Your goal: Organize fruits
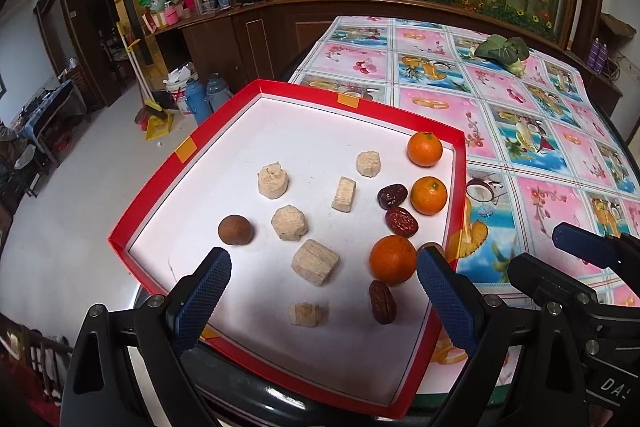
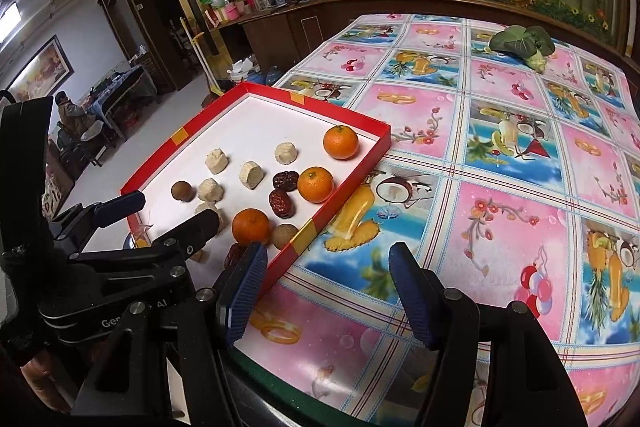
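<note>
Both tongs spread, empty, over the tray end of the surface.
Left tongs (image 1: pixel 322 279) hang above red tray (image 1: pixel 156 187); right tongs (image 2: pixel 328 281) above the tablecloth (image 2: pixel 480 187) just beside it. Tray holds three oranges (image 1: pixel 393 259), dates (image 1: pixel 383 301), pale chunks (image 1: pixel 315 262), brown ball (image 1: pixel 235 230), all loose.

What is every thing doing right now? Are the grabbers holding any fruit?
Left gripper: open, empty, above the tray.
Right gripper: open, empty, above the tablecloth beside the tray.
Red tray: lying flat at the table's edge, no lid on.
Three oranges: whole, unpeeled, loose along the tray's right side.
Three red dates: wrinkled, lying loose near the oranges.
Pale chunks: cut pieces, scattered in the tray.
Leafy vegetable: lying on the tablecloth, far from the tray.
</note>
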Available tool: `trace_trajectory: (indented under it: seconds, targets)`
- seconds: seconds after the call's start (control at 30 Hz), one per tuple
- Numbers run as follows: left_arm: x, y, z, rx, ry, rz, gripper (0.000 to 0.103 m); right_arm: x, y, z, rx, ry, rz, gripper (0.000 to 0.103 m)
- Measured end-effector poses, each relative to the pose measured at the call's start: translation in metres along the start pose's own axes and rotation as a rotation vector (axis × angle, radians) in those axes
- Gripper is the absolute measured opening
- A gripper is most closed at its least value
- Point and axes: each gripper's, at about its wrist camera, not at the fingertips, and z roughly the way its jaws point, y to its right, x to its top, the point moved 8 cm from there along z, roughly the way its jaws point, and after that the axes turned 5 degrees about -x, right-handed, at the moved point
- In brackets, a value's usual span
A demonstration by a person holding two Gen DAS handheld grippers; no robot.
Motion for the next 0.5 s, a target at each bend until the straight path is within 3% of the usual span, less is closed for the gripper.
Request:
trace_trajectory:
  seconds: [0.5]
  targets:
    - [0.002,0.011,0.008,0.023,-0.017,0.03,0.098,0.005,0.01,0.005,-0.011,-0.002,0.004,0.065]
